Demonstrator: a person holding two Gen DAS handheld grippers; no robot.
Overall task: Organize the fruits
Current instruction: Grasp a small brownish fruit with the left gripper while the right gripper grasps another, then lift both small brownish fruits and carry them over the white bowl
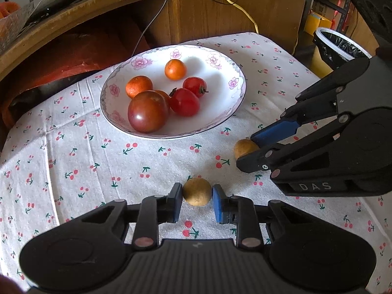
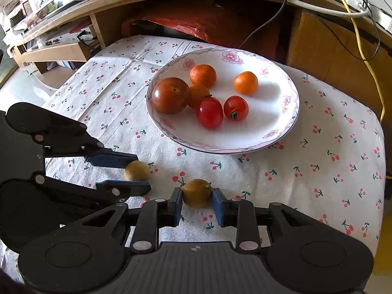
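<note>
Two tan round longans lie on the cherry-print cloth in front of a white flowered plate (image 1: 213,60) (image 2: 286,100). My left gripper (image 1: 197,189) (image 2: 140,173) is shut on one longan (image 1: 197,194) (image 2: 136,170), its blue pads touching both sides. My right gripper (image 2: 197,191) (image 1: 247,150) is shut on the other longan (image 2: 197,194) (image 1: 242,147), to the right of the first. The plate holds a large dark tomato (image 1: 147,111) (image 2: 170,95), two red cherry tomatoes and three small oranges. I cannot tell whether the longans rest on the cloth or hang just above it.
A wooden shelf (image 1: 73,12) with cables runs behind the table, with a red bag under it. A cardboard box (image 1: 232,17) stands at the back. A bin with a black liner (image 1: 338,46) sits off the table's right edge.
</note>
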